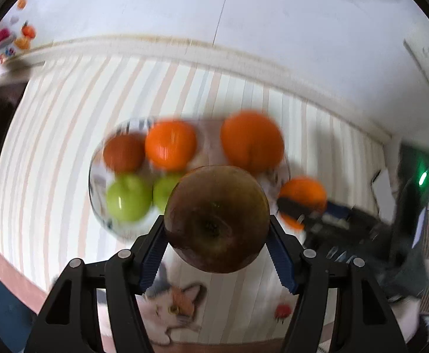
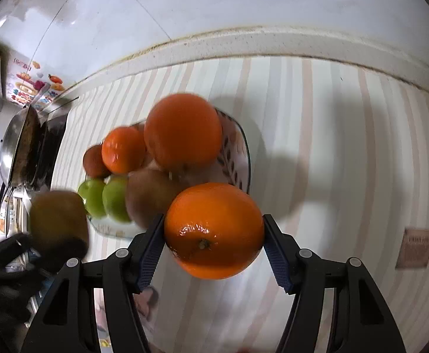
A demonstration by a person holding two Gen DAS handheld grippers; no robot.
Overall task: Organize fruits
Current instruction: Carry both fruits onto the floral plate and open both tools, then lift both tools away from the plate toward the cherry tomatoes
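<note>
both sets of jaws are pinching fruit right now. left gripper (image 1: 217, 236) has its blue pads (image 1: 152, 257) pressed against the sides of a brownish apple (image 1: 217, 219), dark and a bit green around the dimple, held up off the desk (image 1: 52, 135). right gripper (image 2: 214, 234) is clamped on an orange (image 2: 214, 229), stem end facing the camera, also held in the air.

under and just past both of them sits the plate (image 2: 242, 147), a patterned one with a dark rim, on the striped cloth covering the desk, closer to the back edge than the front. in the plate: a big orange (image 2: 183, 131) toward the back, a smaller orange (image 2: 123, 150) next to it, a reddish-brown fruit (image 2: 95, 161) on the plate's left side, two green apples (image 2: 105, 197) side by side at the near rim, and one more brownish fruit (image 2: 149, 194) touching the green ones. that one's blurry, can't tell exactly what it is.

in the right wrist view the left gripper's apple shows at the left of the plate, with a dark gloved hand (image 2: 5, 267) below it. a wok (image 2: 17, 150) sits off the desk's left end. the cloth has a cat print (image 1: 173, 306) near the front edge.
</note>
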